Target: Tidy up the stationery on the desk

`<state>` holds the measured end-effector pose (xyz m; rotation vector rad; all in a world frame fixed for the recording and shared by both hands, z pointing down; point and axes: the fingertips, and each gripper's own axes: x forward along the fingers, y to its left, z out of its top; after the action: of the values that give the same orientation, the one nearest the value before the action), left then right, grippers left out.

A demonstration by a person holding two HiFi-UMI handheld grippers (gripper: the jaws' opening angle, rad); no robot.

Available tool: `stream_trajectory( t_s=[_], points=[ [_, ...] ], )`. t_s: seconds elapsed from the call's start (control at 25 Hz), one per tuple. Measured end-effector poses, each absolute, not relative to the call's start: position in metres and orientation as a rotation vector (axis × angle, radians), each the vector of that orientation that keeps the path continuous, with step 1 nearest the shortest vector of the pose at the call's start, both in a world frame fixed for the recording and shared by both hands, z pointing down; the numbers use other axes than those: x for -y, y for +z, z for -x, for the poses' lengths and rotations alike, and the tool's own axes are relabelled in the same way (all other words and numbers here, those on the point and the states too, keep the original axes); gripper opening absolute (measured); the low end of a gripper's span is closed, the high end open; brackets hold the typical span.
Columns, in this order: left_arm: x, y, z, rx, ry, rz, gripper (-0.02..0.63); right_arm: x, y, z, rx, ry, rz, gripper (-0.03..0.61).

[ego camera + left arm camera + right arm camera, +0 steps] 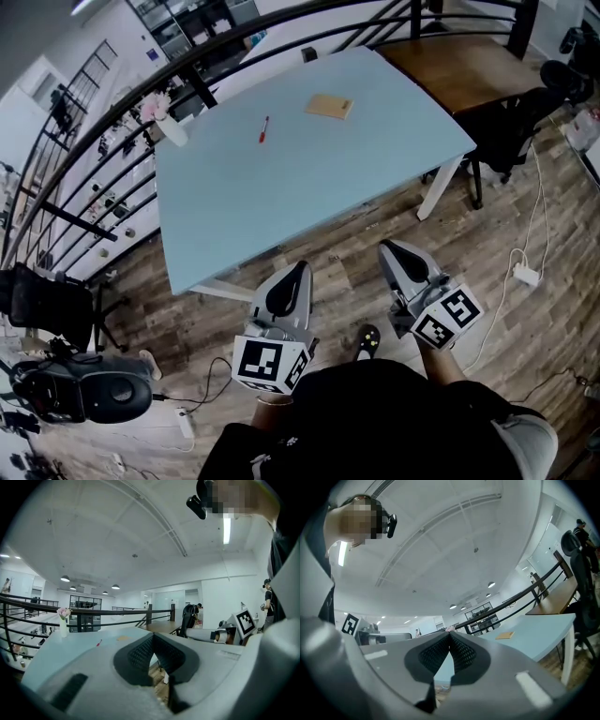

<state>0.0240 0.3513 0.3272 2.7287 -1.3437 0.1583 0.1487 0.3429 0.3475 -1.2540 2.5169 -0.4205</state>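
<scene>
A red pen [263,128] lies on the pale blue desk [281,178], toward its far side. To its right rests a small tan notebook [329,106]. Both also show far off in the gripper views: the pen [99,642] and the notebook [505,635]. My left gripper [298,272] and right gripper [392,249] hover over the wooden floor short of the desk's near edge, well away from the stationery. Each gripper's jaws meet at the tips with nothing between them. The left gripper [153,637] and the right gripper [450,635] point up and across the desk.
A white vase with pink flowers [161,119] stands at the desk's far left corner. A black railing [122,103] runs behind the desk. A brown desk [469,70] and black chair [511,131] stand at right. Cables and a power strip [527,275] lie on the floor.
</scene>
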Motion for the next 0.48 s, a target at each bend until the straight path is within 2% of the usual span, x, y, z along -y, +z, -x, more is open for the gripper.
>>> stream_trajectory(
  t_s=[0.48],
  points=[
    [-0.338,0.324,-0.060,1.334,0.159,-2.765,-0.002,-0.331,0.351,-0.189,-2.476,-0.417,1.278,0.003]
  ],
)
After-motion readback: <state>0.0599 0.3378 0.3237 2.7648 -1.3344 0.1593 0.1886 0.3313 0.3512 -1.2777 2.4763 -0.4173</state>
